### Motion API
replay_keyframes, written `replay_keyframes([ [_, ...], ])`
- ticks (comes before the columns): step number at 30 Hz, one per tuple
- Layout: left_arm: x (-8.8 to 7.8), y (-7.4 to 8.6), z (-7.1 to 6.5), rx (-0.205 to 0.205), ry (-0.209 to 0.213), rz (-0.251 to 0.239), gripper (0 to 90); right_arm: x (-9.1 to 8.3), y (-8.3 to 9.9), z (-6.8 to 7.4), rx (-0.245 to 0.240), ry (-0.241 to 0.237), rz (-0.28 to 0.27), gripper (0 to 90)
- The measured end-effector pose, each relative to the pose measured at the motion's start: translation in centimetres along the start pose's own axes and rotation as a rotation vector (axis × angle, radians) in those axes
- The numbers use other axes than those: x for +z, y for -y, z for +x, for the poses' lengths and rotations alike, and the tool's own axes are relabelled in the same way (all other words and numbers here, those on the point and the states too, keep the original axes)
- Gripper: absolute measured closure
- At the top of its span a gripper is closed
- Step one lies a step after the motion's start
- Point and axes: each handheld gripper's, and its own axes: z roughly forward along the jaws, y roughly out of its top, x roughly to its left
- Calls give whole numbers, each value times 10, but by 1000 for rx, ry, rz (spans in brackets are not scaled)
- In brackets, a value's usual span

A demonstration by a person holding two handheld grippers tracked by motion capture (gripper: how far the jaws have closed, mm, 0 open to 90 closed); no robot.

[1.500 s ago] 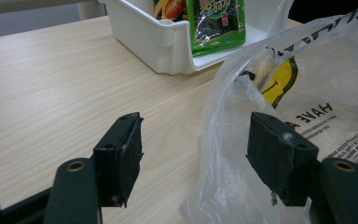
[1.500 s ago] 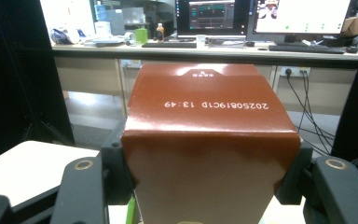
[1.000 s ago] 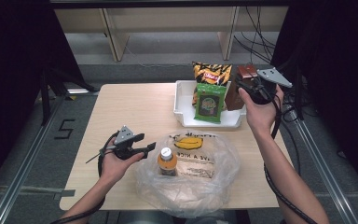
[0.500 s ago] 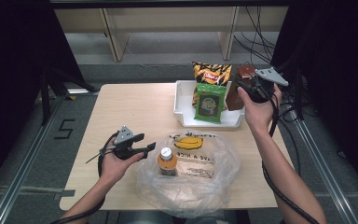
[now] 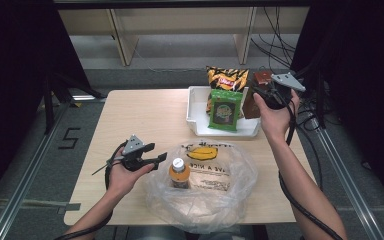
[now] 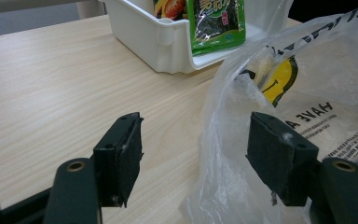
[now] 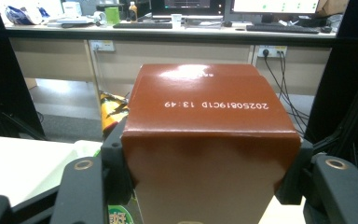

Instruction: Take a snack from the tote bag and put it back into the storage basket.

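My right gripper (image 5: 261, 96) (image 7: 205, 156) is shut on a brown carton (image 5: 252, 104) (image 7: 209, 140), with a pad pressed on each side. It holds the carton upright at the right end of the white tray (image 5: 196, 116). A green snack packet (image 5: 224, 110) (image 6: 216, 21) and a yellow chip bag (image 5: 225, 78) stand in the tray. My left gripper (image 5: 155, 153) (image 6: 196, 149) is open at the left edge of a clear plastic bag (image 5: 215, 192) (image 6: 261, 98). Bag film rises between its jaws, close to the right-hand pad (image 6: 279, 154). An orange drink bottle (image 5: 179, 173) stands upright at the bag's left side.
The wooden table (image 5: 145, 112) (image 6: 51, 79) has bare surface on its left and back-left. Cables hang past its right edge (image 5: 305, 110). Beyond the table stand shelf legs (image 5: 122, 40) and a desk with monitors (image 7: 196, 14).
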Motion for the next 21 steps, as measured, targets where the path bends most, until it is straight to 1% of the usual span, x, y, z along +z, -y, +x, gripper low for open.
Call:
replay_keyframes([
  [3,0,0,0,1,-1,2,350,2,1,0,12,5,10,390],
  [5,0,0,0,1,-1,2,350,4,3,-1,0,9,6,389],
  [6,0,0,0,4,0,2,350,4,4,-1,5,11,10,389],
  [7,0,0,0,1,-1,3,350,5,4,-2,-4,16,17,389],
  [10,0,0,0,1,-1,3,350,7,7,-2,18,14,25,389],
  [11,0,0,0,6,1,3,350,7,8,-3,7,15,24,389],
  [12,0,0,0,5,1,3,350,8,8,-2,18,17,30,389],
  [13,0,0,0,0,-1,3,350,9,9,-4,-8,17,21,389],
  [17,0,0,0,3,2,0,350,13,12,-4,12,22,38,389],
  [18,0,0,0,5,0,2,350,13,13,-3,23,26,43,389],
  [19,0,1,0,-1,1,-1,350,14,14,-4,12,27,43,389],
  [21,0,0,1,2,-1,1,350,15,15,-4,24,30,45,389],
])
